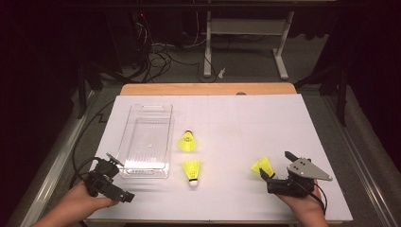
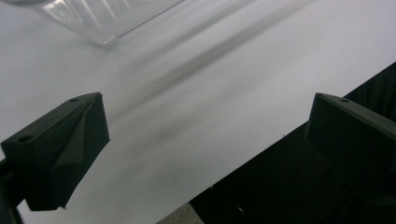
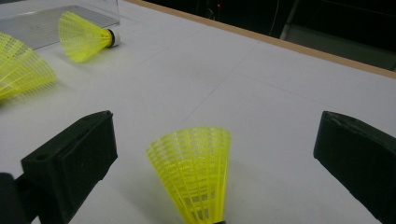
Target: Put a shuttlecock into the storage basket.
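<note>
Held by the right hand [image 1: 302,208] near the desk's [image 1: 265,113] near right corner: the right gripper [image 1: 276,166], jaws wide apart, clamped on nothing. Lying between those jaws without touching either, in the right gripper view: a yellow plastic shuttlecock [image 3: 196,172], skirt flared toward the far edge, cork end toward the camera and cut off at the frame's bottom. Seen from above just left of that gripper: the same shuttlecock [image 1: 263,166].

Held by the left hand [image 1: 87,201] at the near left corner: the left gripper [image 1: 109,172], jaws likewise spread and empty, over bare white desk and its near edge.

Farther in, near the middle: a second shuttlecock [image 1: 192,170], white cork toward the near edge. Beyond it: a third shuttlecock [image 1: 187,142], cork toward the far edge. Just left of both: a clear plastic bin [image 1: 146,141], empty, running lengthwise toward the far edge.
</note>
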